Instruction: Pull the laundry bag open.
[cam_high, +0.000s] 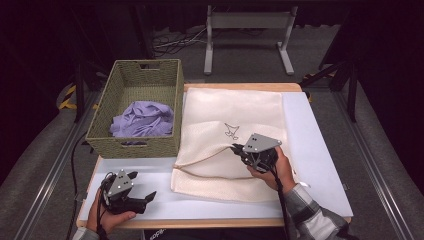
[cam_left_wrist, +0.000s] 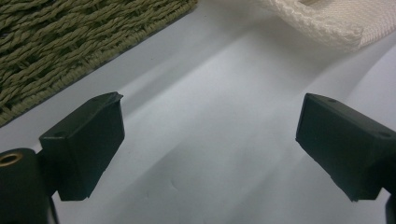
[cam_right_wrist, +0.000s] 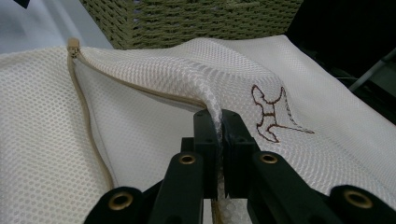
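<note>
Two grippers: left gripper (cam_high: 142, 186) gapes empty, right gripper (cam_right_wrist: 221, 122) pinches one mesh bag (cam_right_wrist: 154, 88) beside one basket (cam_high: 131, 141).

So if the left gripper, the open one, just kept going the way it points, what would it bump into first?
Probably the cream mesh bag: the left gripper looks across bare table toward the bag's corner, the woven basket off to one side. Depth is hard to judge.

Basket (cam_left_wrist: 70, 42) cut off by frame edge; purple cloth (cam_high: 143, 120) partly hidden, prob. garment.
</note>
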